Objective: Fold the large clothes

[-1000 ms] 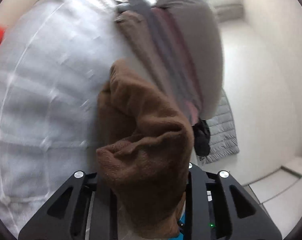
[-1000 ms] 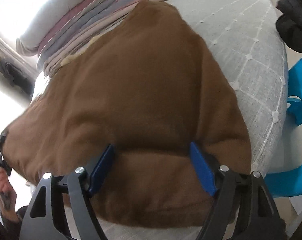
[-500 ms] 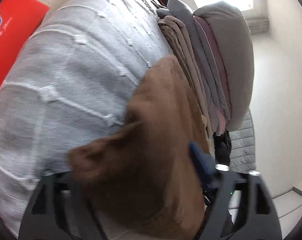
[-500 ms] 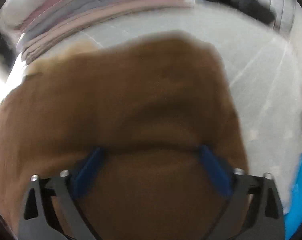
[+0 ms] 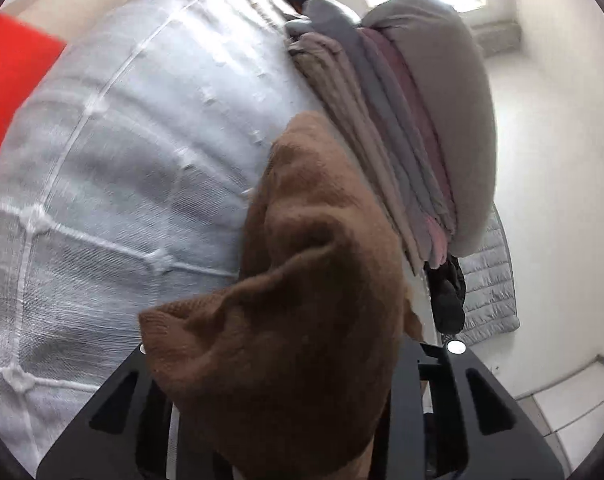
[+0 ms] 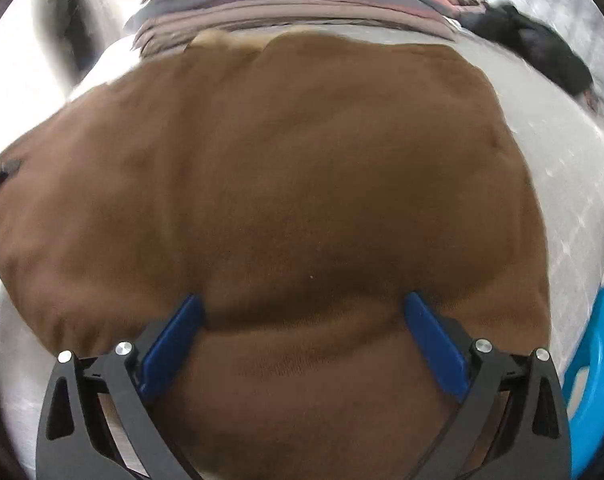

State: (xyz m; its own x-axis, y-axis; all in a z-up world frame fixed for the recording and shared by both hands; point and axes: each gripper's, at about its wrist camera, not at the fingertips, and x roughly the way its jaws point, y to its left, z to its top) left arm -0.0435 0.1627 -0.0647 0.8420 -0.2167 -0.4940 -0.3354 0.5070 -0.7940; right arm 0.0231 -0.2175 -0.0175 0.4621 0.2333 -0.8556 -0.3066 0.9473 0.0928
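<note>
We have the brown sweater (image 6: 285,184) lying mostly flat on the grey bedspread (image 5: 133,168), just beside the stack of folded clothes (image 5: 398,152). Our left hand-held gripper (image 5: 297,412) is closing on a bunched corner of it, while our right hand-held gripper (image 6: 302,340) stands wide open over the near hem. We judge the folding barely begun.

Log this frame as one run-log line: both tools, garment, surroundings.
left tool: closing, brown garment bunched between jaws | right tool: open wide over garment, no grip | garment: spread on grey quilted bed cover | folded stack beyond
</note>
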